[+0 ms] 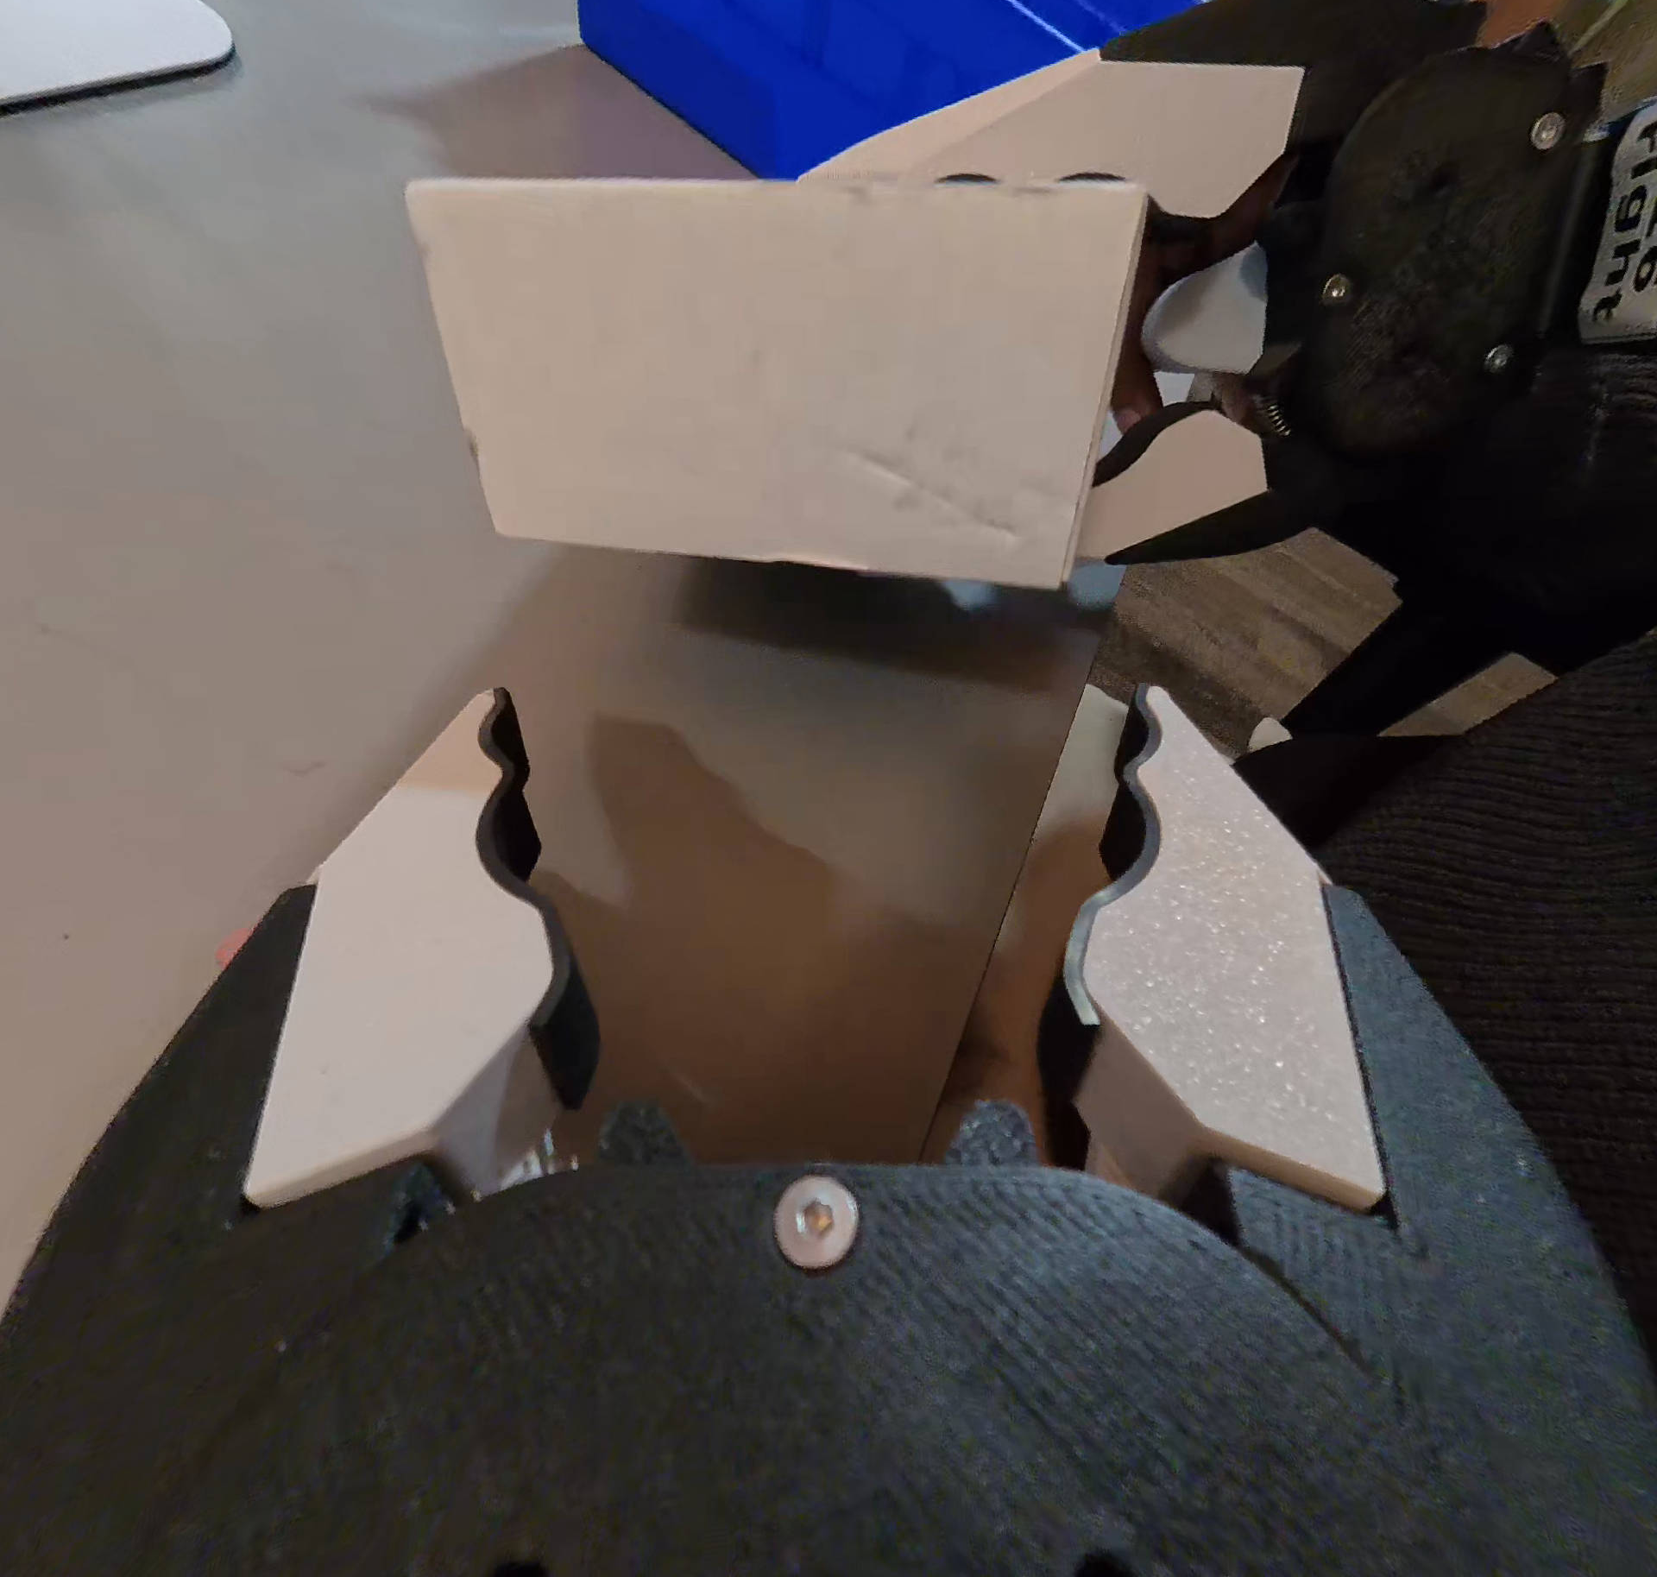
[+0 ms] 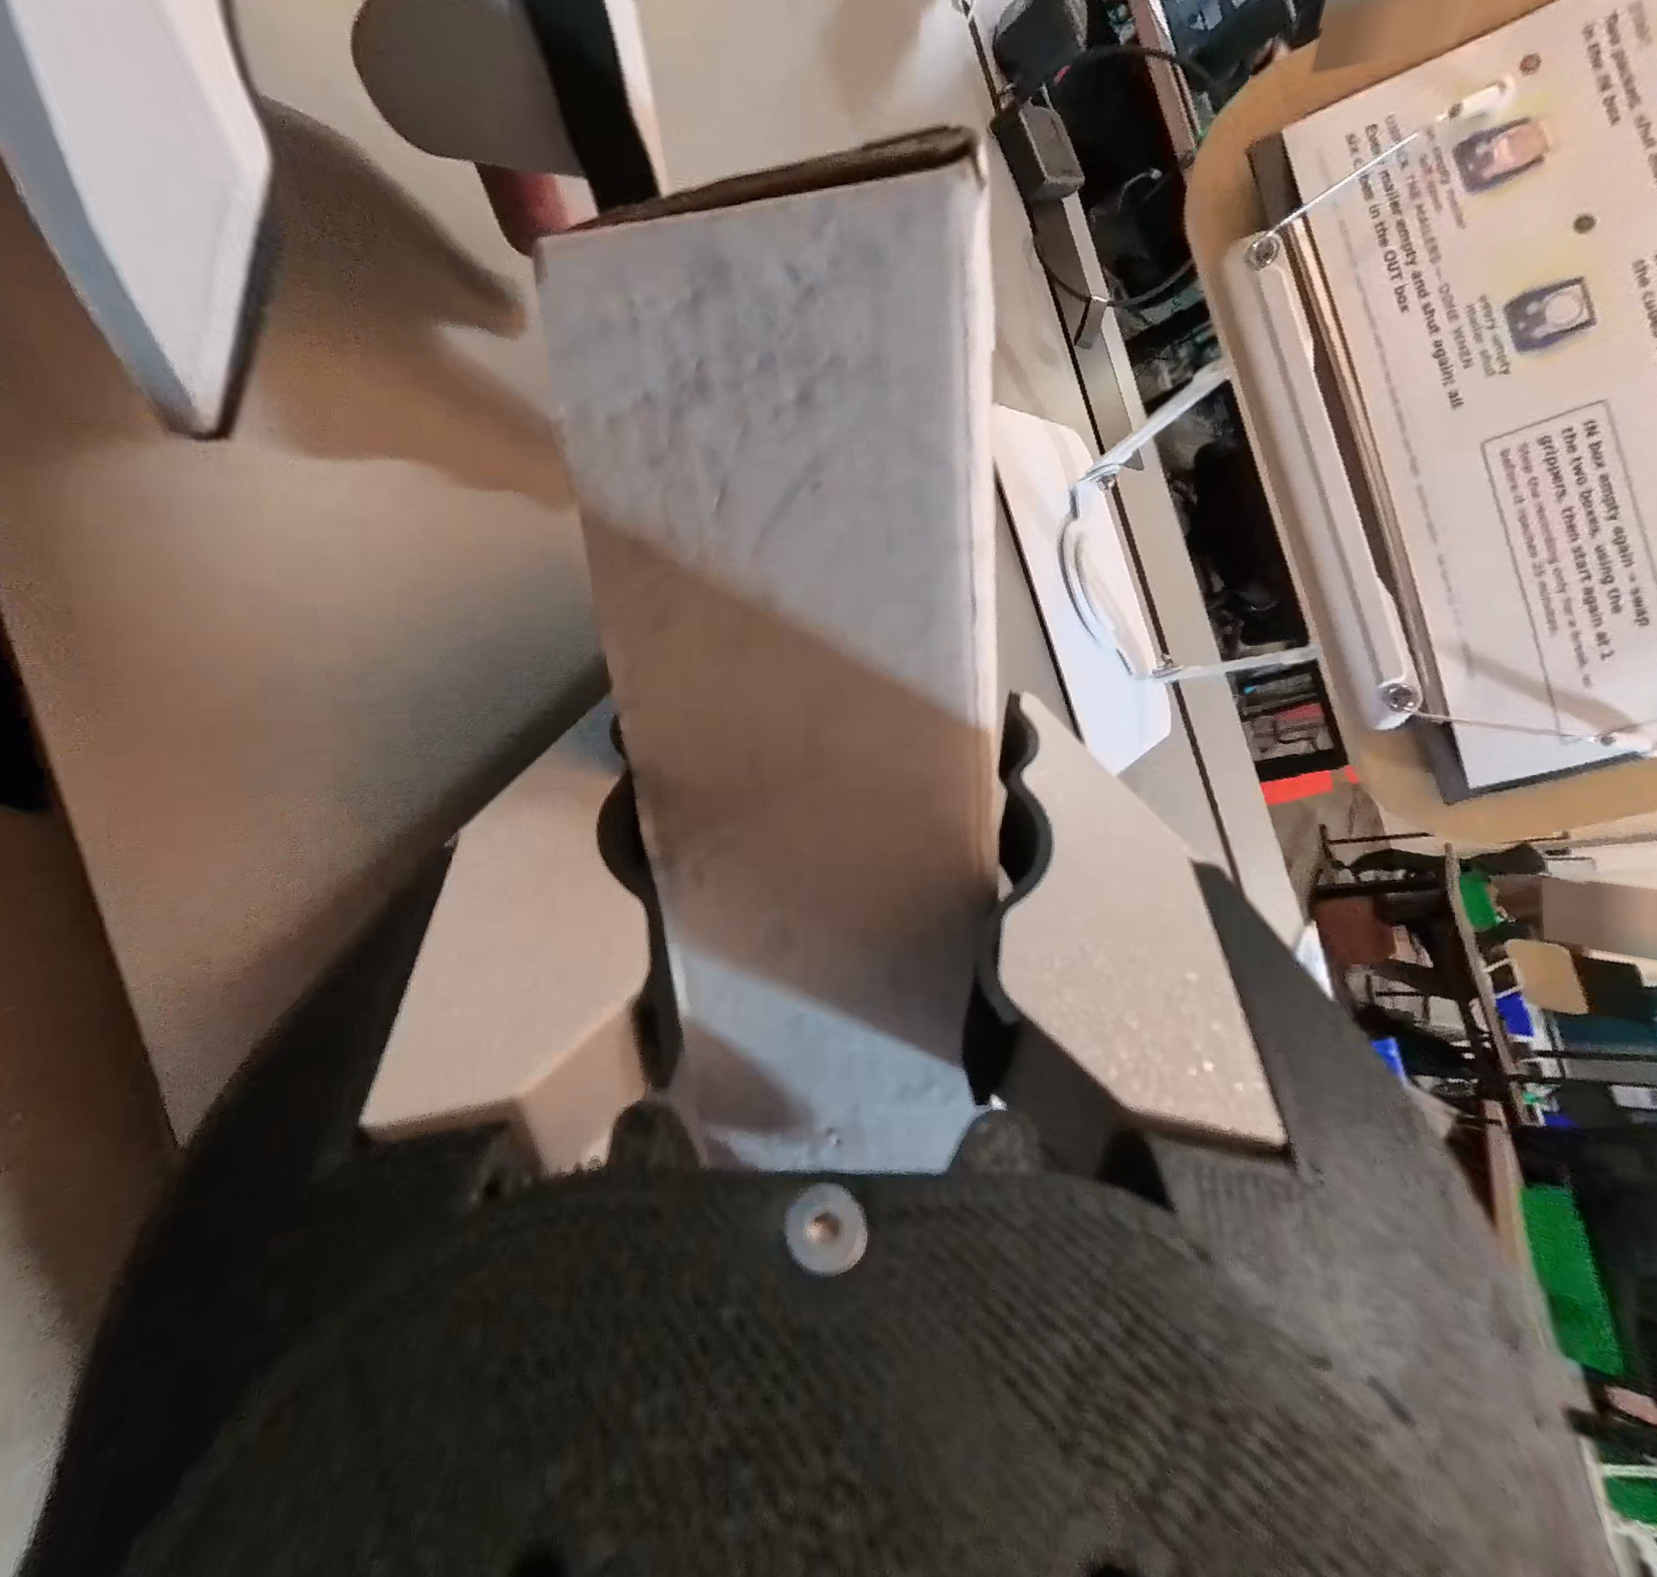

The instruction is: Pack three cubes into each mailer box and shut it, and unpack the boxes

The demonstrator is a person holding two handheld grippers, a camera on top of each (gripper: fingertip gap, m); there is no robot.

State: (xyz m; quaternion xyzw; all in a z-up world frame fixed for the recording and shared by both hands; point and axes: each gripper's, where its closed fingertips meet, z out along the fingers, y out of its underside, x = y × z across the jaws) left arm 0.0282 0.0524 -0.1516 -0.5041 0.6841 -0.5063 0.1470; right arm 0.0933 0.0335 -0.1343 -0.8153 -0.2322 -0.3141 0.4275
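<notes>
Gripping a white mailer box (image 2: 771,547) panel, right gripper (image 2: 820,888); left gripper (image 1: 811,870) fingers wide.

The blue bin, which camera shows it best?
The left wrist view: the blue bin sits in plain sight on the table behind the white box. The right wrist view doesn't clearly show it.

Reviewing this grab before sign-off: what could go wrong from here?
1. The right gripper alone holds the white mailer box in the air by one panel; it could swing or slip.
2. The left gripper is open and apart from it, giving no support.
3. The box hangs near the table edge; a drop could reach the floor.
</notes>
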